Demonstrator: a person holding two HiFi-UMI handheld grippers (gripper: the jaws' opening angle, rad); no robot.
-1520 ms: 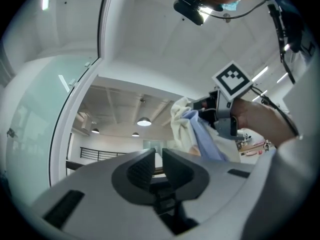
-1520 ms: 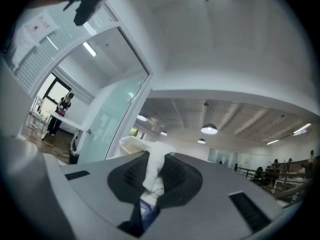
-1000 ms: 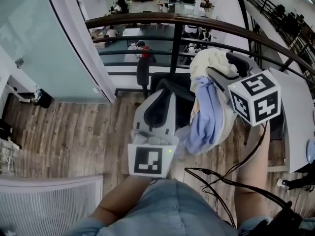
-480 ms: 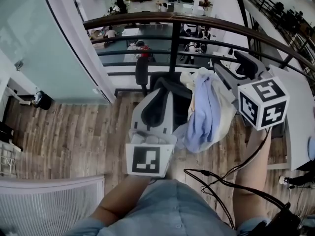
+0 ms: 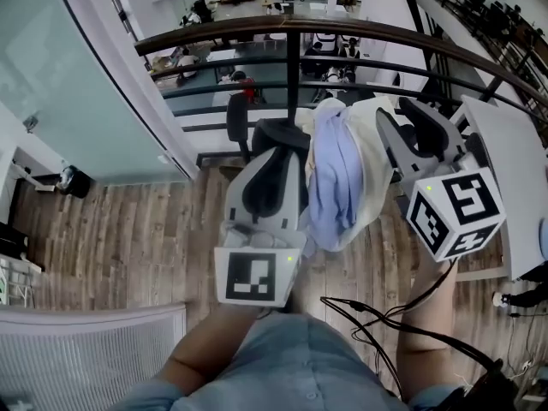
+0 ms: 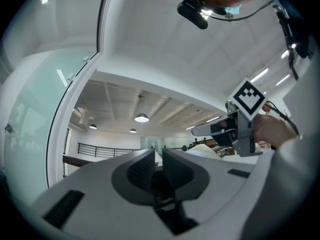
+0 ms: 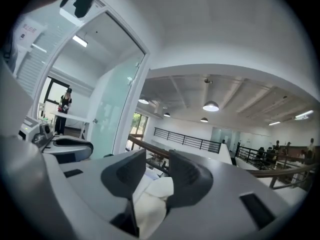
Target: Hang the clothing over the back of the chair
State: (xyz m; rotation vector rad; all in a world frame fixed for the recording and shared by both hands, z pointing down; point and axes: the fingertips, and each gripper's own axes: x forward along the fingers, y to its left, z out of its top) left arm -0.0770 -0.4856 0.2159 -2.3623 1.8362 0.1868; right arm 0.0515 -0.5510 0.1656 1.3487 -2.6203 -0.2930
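1 view alone shows the pinch — right gripper (image 7: 157,160) just closed on clothing (image 7: 150,204), left gripper (image 6: 158,158) narrow, empty

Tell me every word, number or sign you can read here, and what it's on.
No word or number here can be read.
Left marker cube: black-and-white square pattern, no lettering.
Right marker cube: same kind of pattern; one face only resembles "5".
Reddish wall label: too blurred to read.
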